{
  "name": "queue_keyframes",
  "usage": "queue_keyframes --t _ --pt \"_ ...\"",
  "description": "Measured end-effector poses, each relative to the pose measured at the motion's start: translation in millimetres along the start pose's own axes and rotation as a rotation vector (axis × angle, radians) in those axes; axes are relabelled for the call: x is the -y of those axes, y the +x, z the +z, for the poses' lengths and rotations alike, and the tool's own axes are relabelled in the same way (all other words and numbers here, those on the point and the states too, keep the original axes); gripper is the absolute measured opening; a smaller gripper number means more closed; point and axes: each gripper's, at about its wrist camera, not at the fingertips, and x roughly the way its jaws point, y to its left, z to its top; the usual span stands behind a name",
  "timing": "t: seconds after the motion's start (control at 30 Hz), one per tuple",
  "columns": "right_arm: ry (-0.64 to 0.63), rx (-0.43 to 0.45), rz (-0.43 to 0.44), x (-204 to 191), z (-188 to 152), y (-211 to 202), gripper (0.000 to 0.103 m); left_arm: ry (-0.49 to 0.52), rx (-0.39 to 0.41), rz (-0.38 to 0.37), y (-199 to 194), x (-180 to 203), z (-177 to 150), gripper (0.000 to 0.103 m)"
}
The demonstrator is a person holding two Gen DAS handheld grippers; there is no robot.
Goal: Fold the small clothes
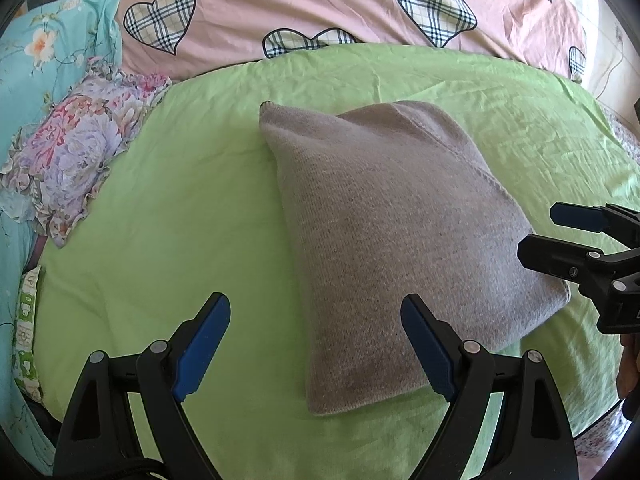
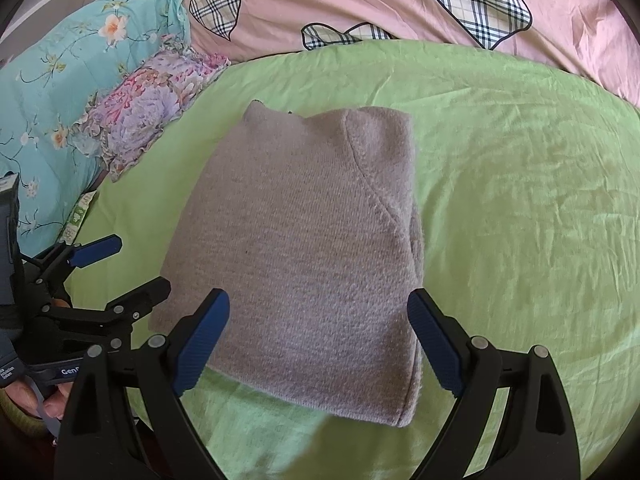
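Note:
A grey knitted garment [image 1: 392, 240] lies folded into a thick rectangle on the green sheet [image 1: 180, 220]; it also shows in the right wrist view [image 2: 304, 248]. My left gripper [image 1: 316, 344] is open and empty, hovering above the garment's near left corner. My right gripper [image 2: 318, 340] is open and empty, above the garment's near edge. The right gripper also shows at the right edge of the left wrist view [image 1: 560, 232], open beside the garment's right corner. The left gripper shows at the left of the right wrist view [image 2: 120, 268], open beside the garment's left corner.
A pink quilt with plaid hearts [image 1: 320, 4] lies along the far side. A floral frilled pillow [image 1: 76, 148] and a turquoise flowered quilt [image 1: 44, 48] lie at the left. The green sheet [image 2: 520, 200] stretches bare to the right of the garment.

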Motion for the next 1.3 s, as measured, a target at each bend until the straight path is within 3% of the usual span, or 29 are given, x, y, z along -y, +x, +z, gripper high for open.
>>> queue_keyframes --t 1.3 --pt "-0.007 -0.008 0.011 -1.0 3.5 8.2 0.091 0.017 0.002 -0.009 5.9 2.3 8.9 0.088"
